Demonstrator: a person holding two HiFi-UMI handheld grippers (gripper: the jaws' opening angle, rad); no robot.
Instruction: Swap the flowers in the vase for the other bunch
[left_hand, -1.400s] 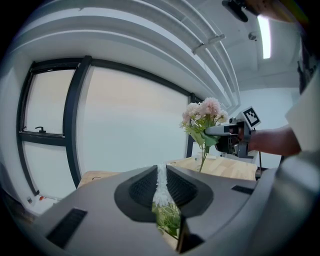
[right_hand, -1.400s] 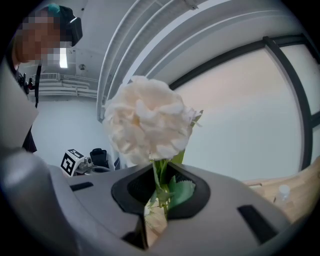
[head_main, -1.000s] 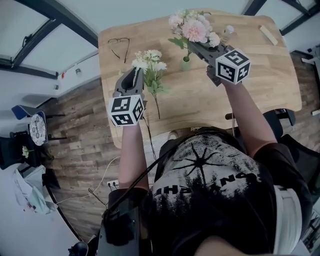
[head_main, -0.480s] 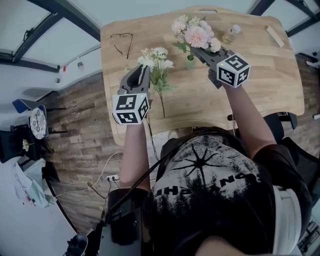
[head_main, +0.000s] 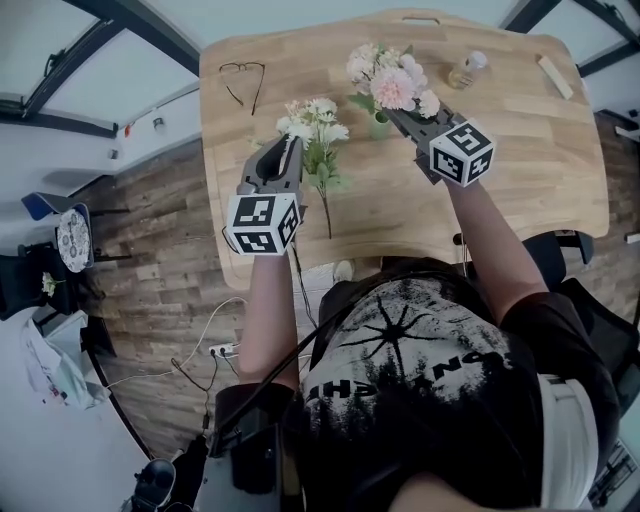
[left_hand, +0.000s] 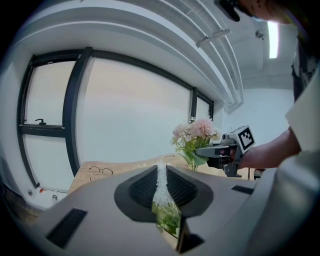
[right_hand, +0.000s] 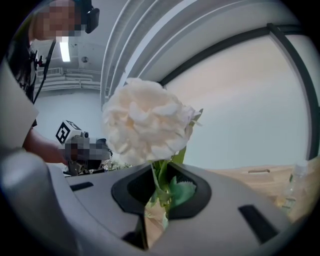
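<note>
Two bunches of flowers are held over the light wooden desk (head_main: 520, 170), one in each gripper. On the left gripper (head_main: 291, 143) the fingers (left_hand: 137, 189) stand almost together, clamped on the bunch of small white flowers with green leaves (head_main: 312, 120). That bunch is toward the desk's left edge, its thin stem trailing back toward the near edge. On the right gripper (head_main: 396, 114) the fingers (right_hand: 131, 189) are pinched on the green stems of the pink and cream bunch (head_main: 388, 78). It is right over the small pale green vase (head_main: 378, 126) by the middle of the far edge (whether the stems reach inside it I cannot tell). Wire-rimmed glasses (head_main: 243, 78) lie near the far left corner. A small clear bottle (head_main: 467, 68) and a pale wooden block (head_main: 555, 76) sit toward the far right corner.
</note>
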